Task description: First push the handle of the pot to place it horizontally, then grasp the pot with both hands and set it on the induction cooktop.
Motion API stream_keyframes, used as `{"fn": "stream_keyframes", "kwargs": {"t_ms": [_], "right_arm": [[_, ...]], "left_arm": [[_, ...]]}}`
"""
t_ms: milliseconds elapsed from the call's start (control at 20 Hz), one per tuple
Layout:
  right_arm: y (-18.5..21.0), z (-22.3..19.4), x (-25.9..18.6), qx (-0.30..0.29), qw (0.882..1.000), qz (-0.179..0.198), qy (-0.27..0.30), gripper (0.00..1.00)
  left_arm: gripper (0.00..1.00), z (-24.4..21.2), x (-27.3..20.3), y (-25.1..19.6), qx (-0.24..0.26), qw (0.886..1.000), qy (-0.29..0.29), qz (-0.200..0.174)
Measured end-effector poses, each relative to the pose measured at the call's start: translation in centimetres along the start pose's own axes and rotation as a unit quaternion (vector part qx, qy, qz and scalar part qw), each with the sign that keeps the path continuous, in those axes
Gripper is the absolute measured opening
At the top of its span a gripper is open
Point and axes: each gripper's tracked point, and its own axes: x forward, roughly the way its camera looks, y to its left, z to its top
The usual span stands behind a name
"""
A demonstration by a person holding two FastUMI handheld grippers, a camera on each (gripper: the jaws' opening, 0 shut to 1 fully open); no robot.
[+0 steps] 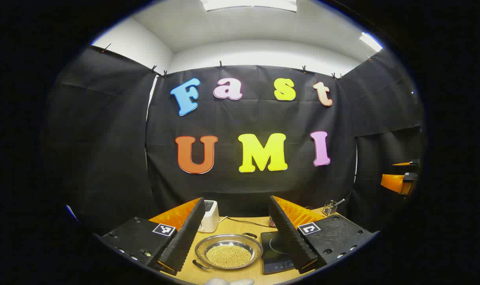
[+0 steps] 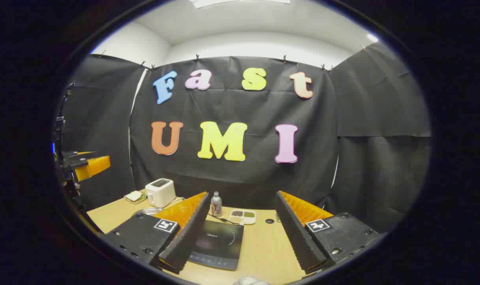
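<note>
Black cloth walls enclose a booth where a light wooden table (image 1: 240, 227) is seen from above its near edge. On it, in the left gripper view, a shallow steel pot (image 1: 228, 251) filled with small yellowish grains is framed between the spread fingers of the left gripper (image 1: 237, 231), which is held wide with nothing in it. One dark handle (image 1: 249, 235) is seen at the pot's far rim, another at its near left. Just beside the pot, to its right, the black induction cooktop (image 1: 277, 251) is laid flat. A white toaster (image 1: 208, 215) is set behind the pot.

In the right gripper view, the right gripper (image 2: 240, 227) is likewise held wide and empty above the table, the cooktop lying partly behind its left finger. A bottle (image 2: 216, 204) and a divided dish (image 2: 242, 216) are placed behind the cooktop.
</note>
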Motion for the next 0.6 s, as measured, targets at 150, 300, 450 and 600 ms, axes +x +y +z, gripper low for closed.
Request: {"fn": "stream_keyframes", "kwargs": {"t_ms": [150,300,450,600], "right_arm": [[-0.85,0.58,0.13,0.009,1.0,-0.02,-0.014,1.0],[-0.74,0.37,0.42,0.013,1.0,-0.023,-0.014,1.0],[-0.64,0.13,0.68,0.014,1.0,-0.025,-0.012,1.0],[-0.35,-0.06,0.88,0.013,1.0,-0.022,-0.009,1.0]], "left_arm": [[0.96,-0.17,-0.01,-0.06,0.001,1.0,0.005,-0.004],[0.96,-0.51,0.19,-0.05,0.004,1.0,0.012,-0.009],[0.96,-0.66,0.39,0.14,0.003,1.0,0.015,-0.01],[0.96,-1.05,0.66,0.63,0.006,1.0,0.02,-0.008]]}}
